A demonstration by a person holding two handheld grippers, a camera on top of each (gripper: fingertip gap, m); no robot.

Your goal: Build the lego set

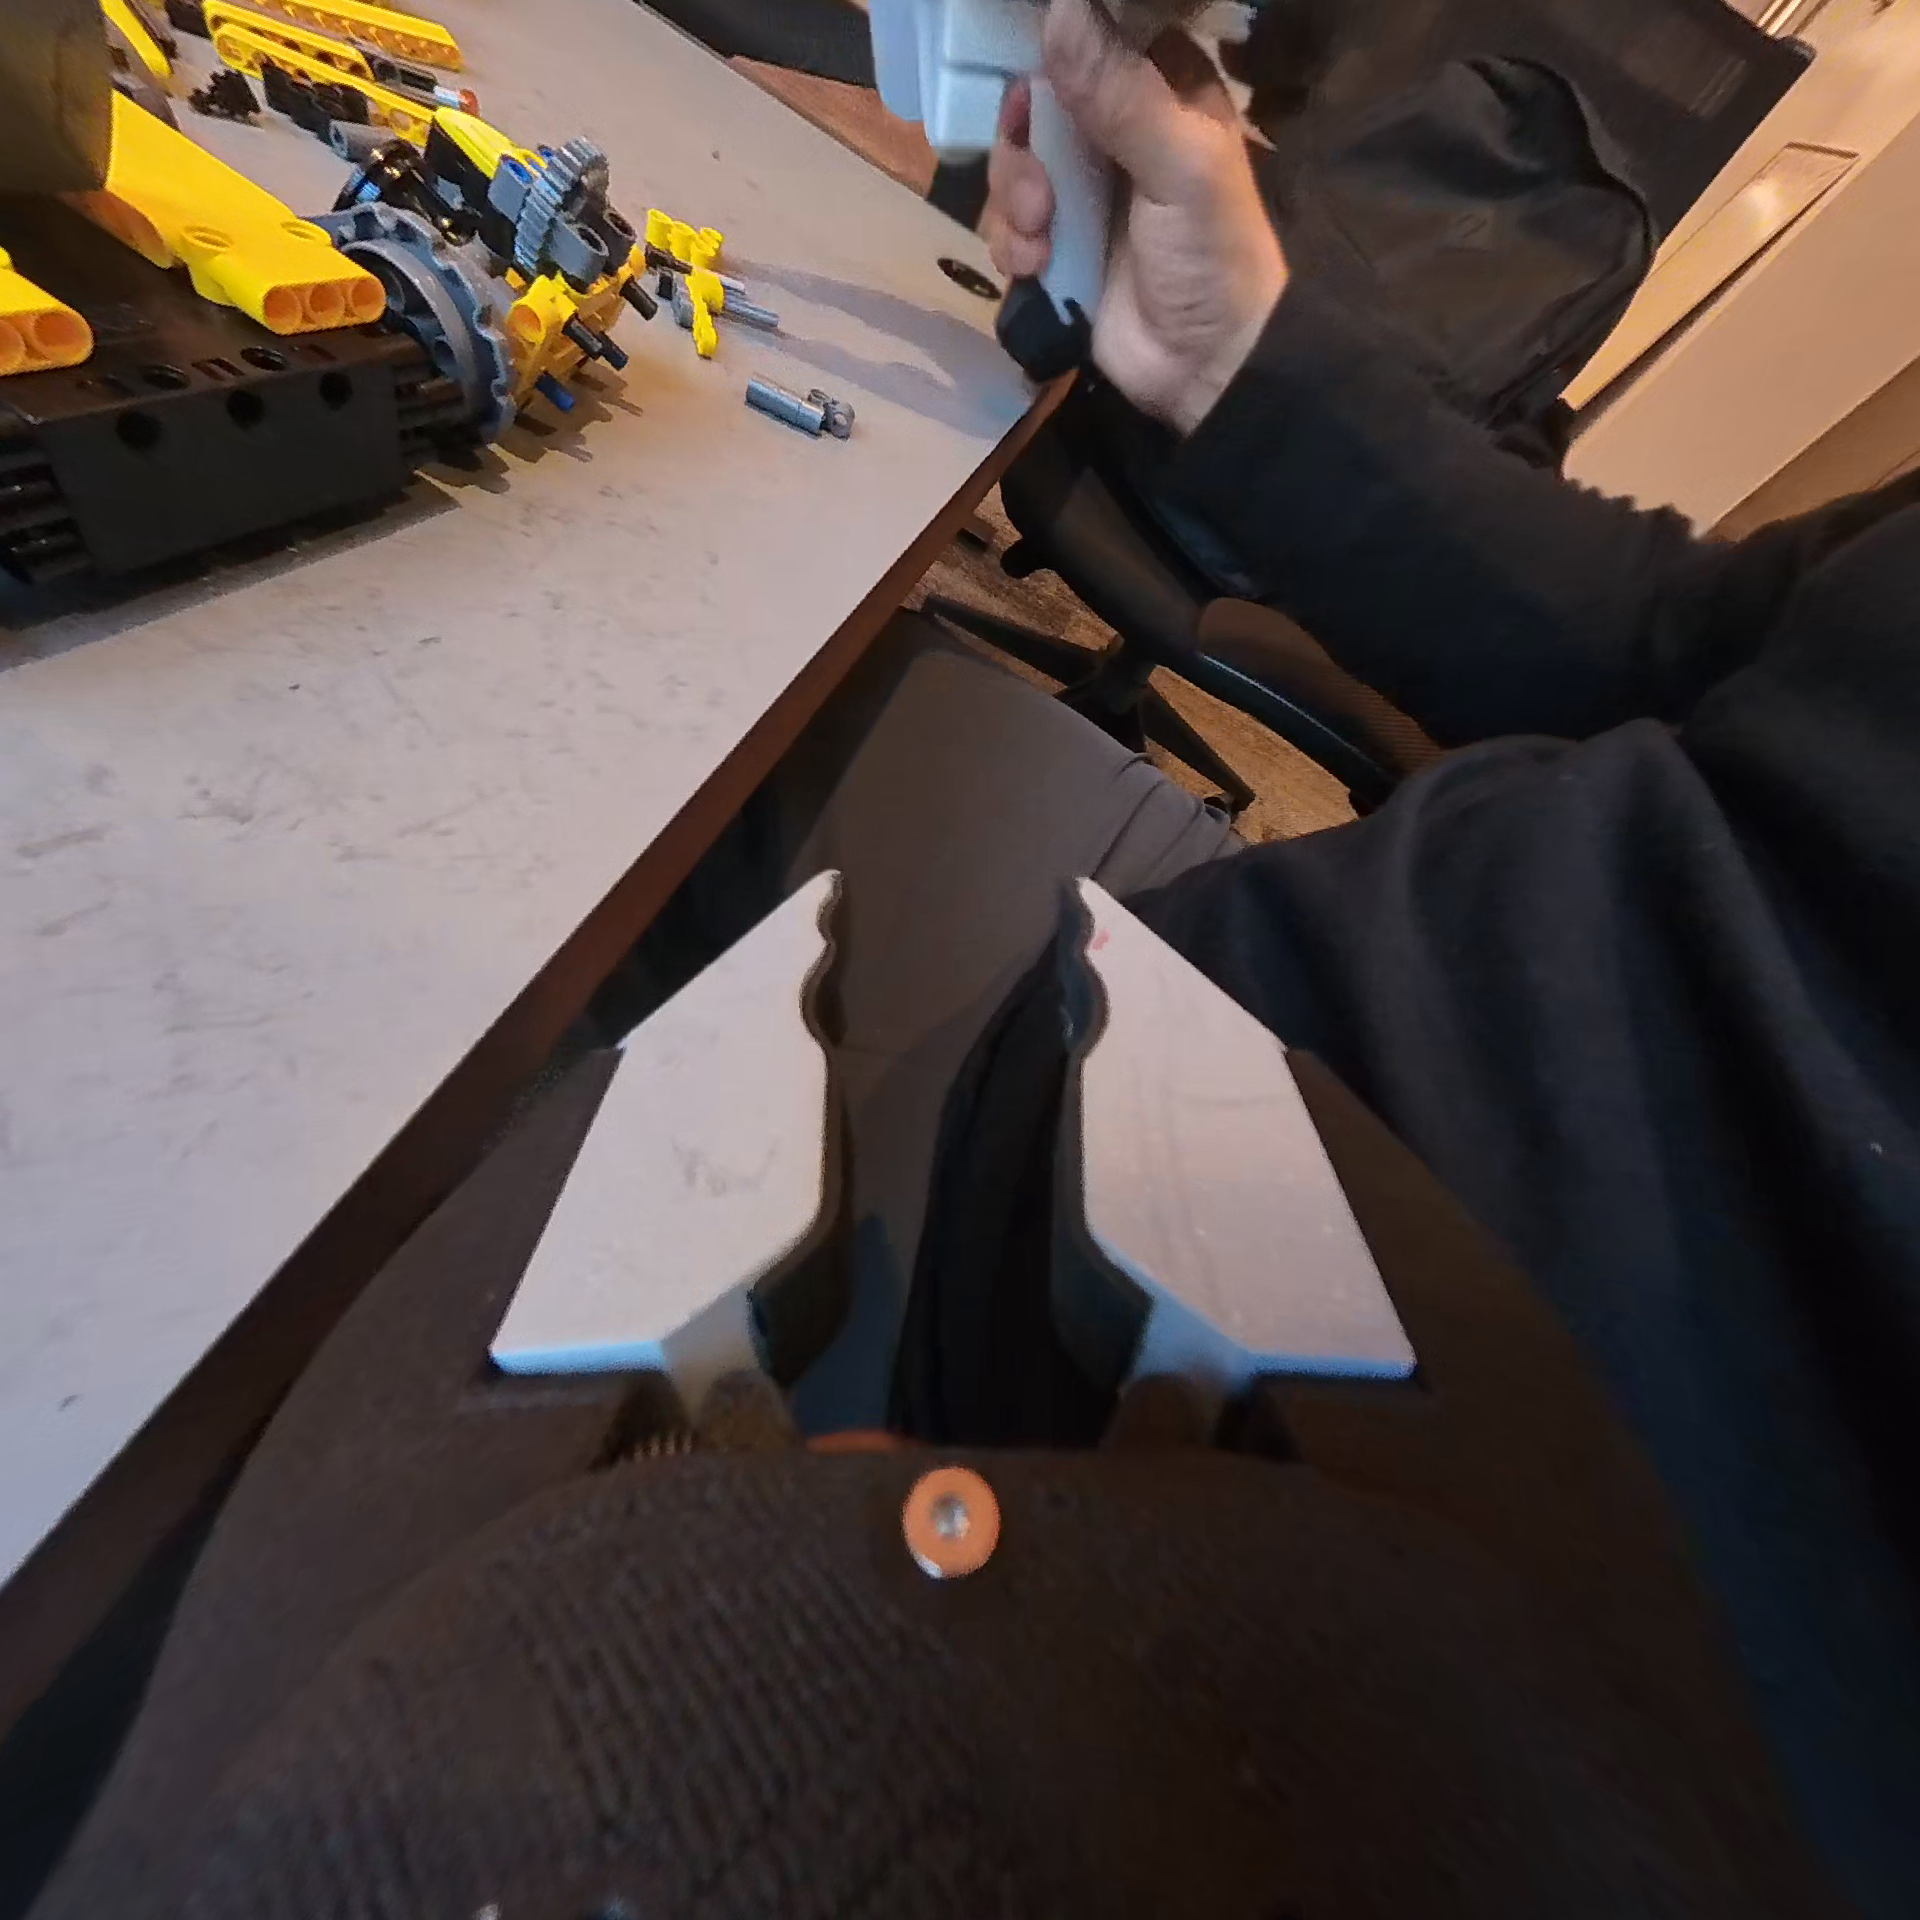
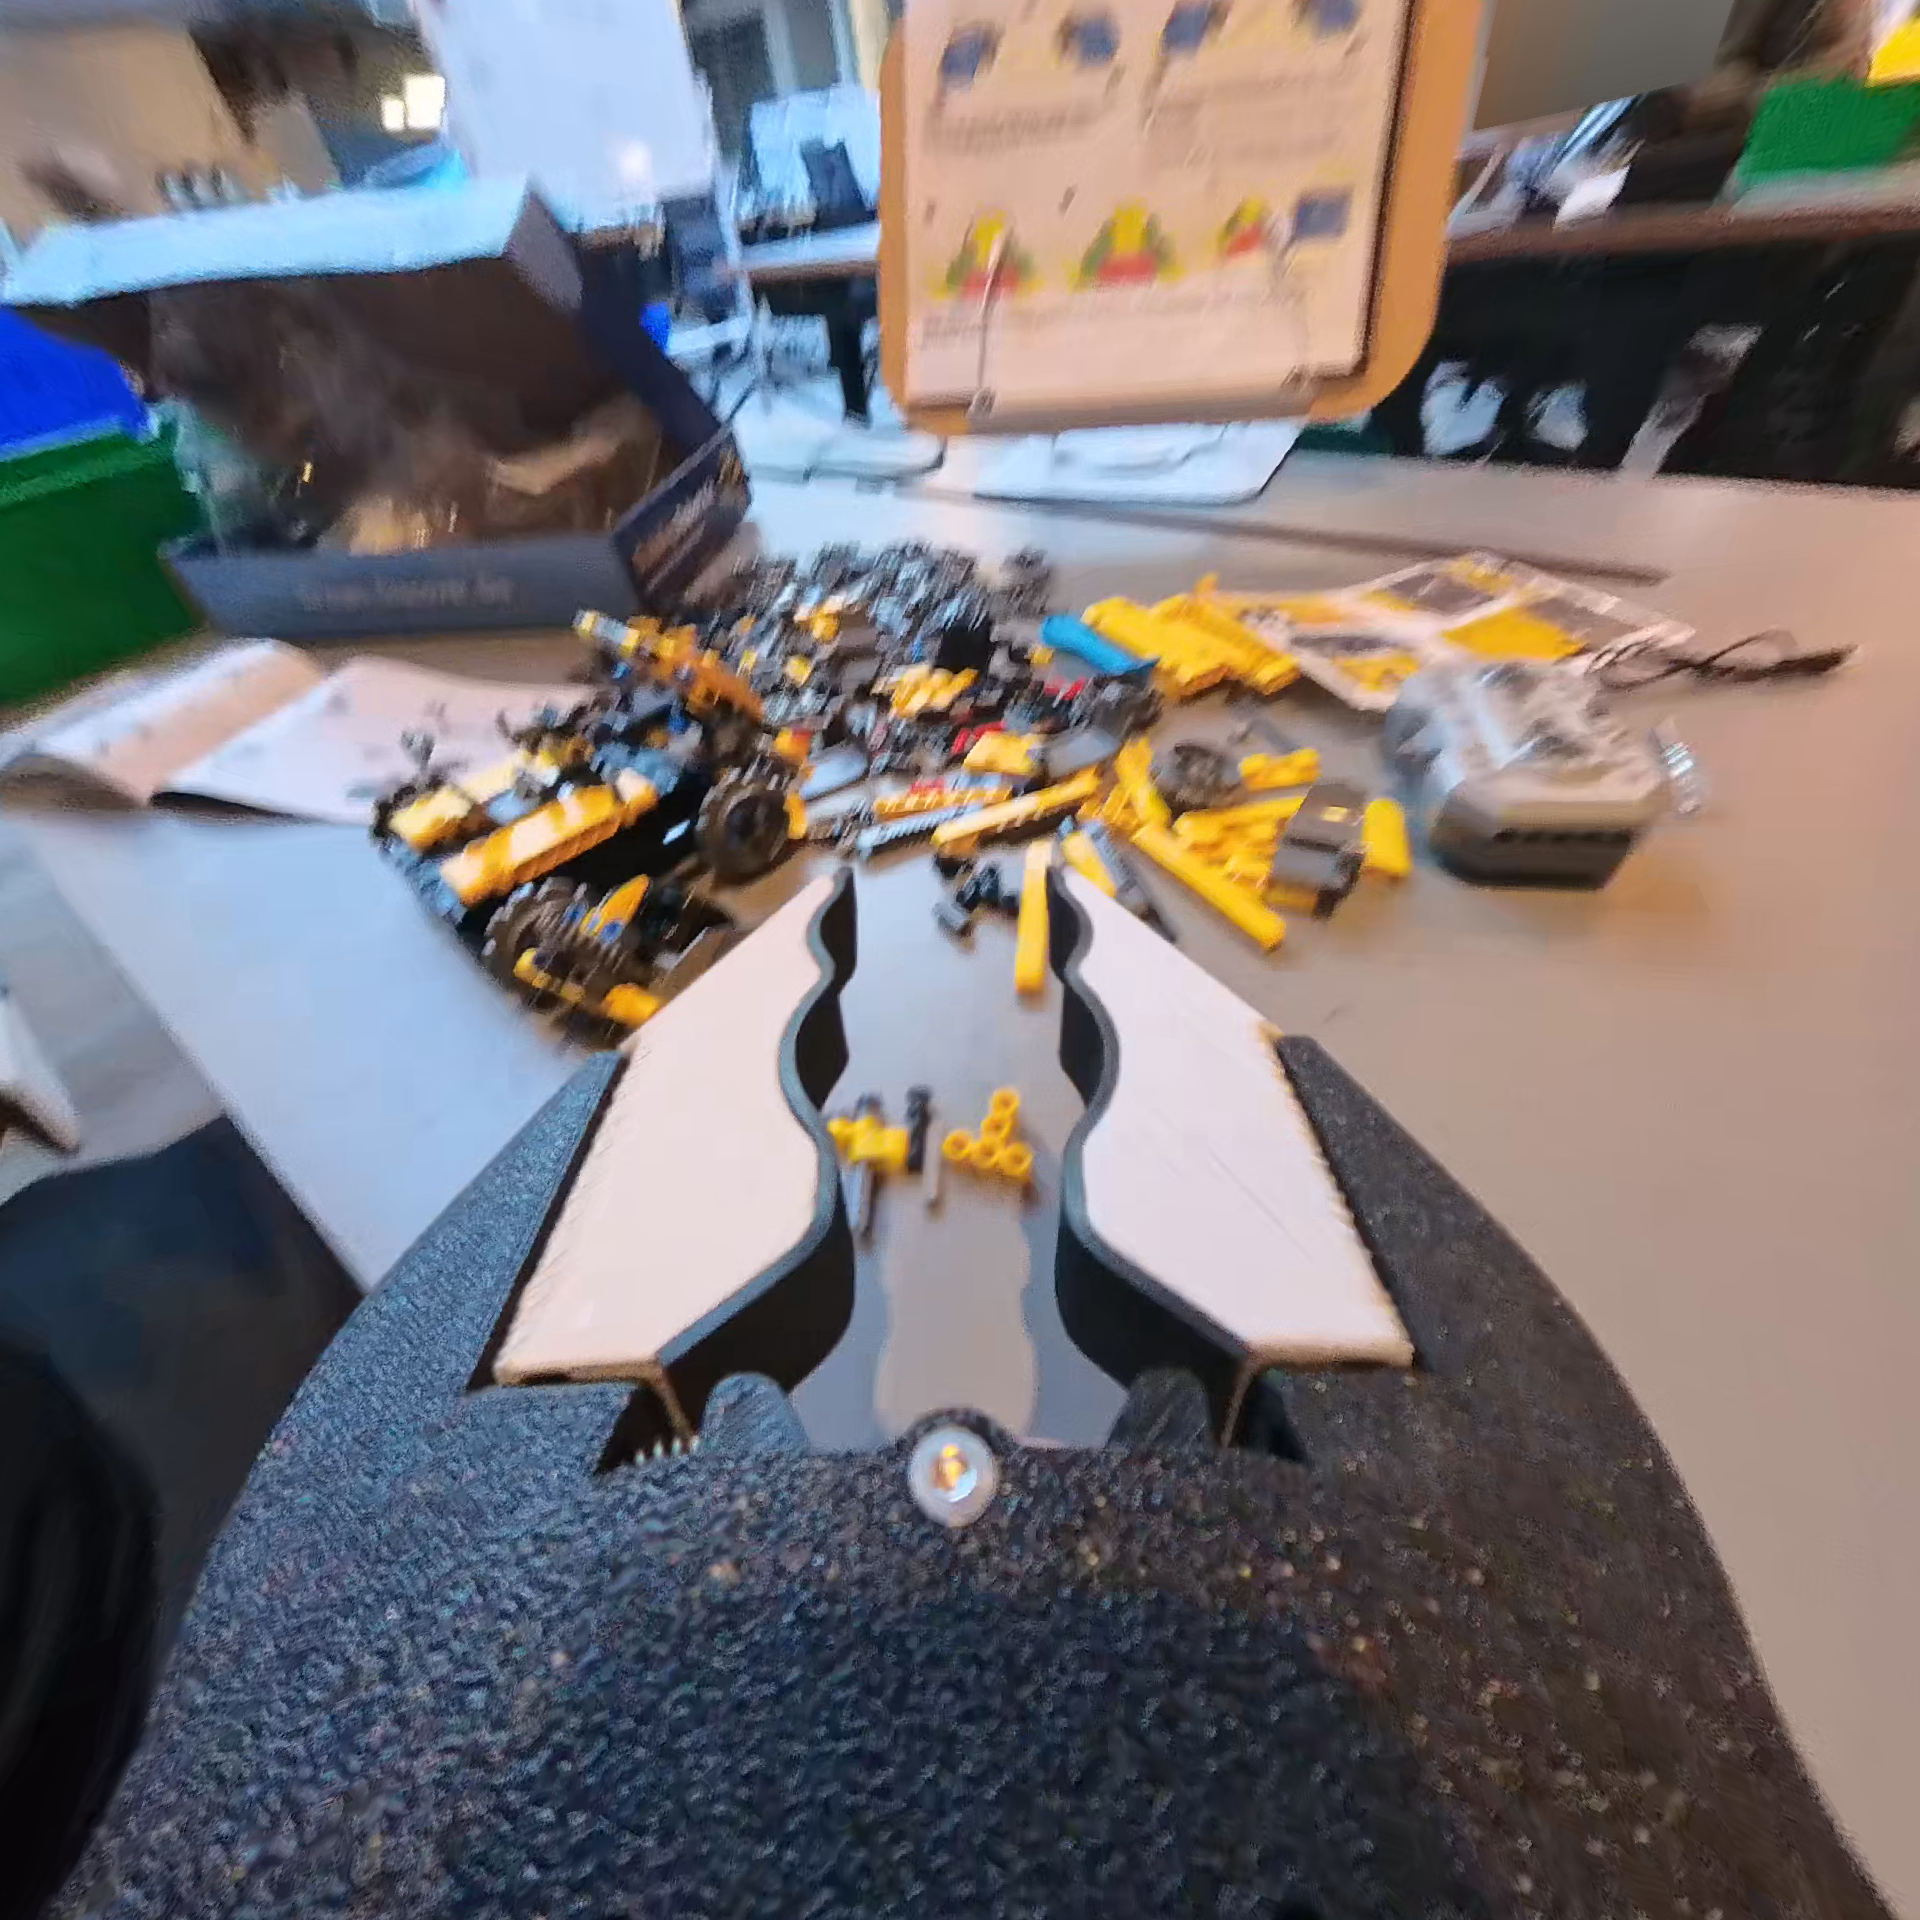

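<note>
Both tools empty, jaws apart: left tool (image 1: 951, 914) hangs off the counter (image 1: 416, 831) edge over a lap, right tool (image 2: 951, 894) hovers above small yellow pieces (image 2: 987, 1143). Half-built yellow vehicle (image 2: 582, 831) sits beside a loose parts pile (image 2: 1039, 727), plenty unassembled

office or lab | grey desk (image 1: 312, 883), swivel chair (image 1: 1195, 623) (brick parts (image 2: 935, 748) strewn)
</note>
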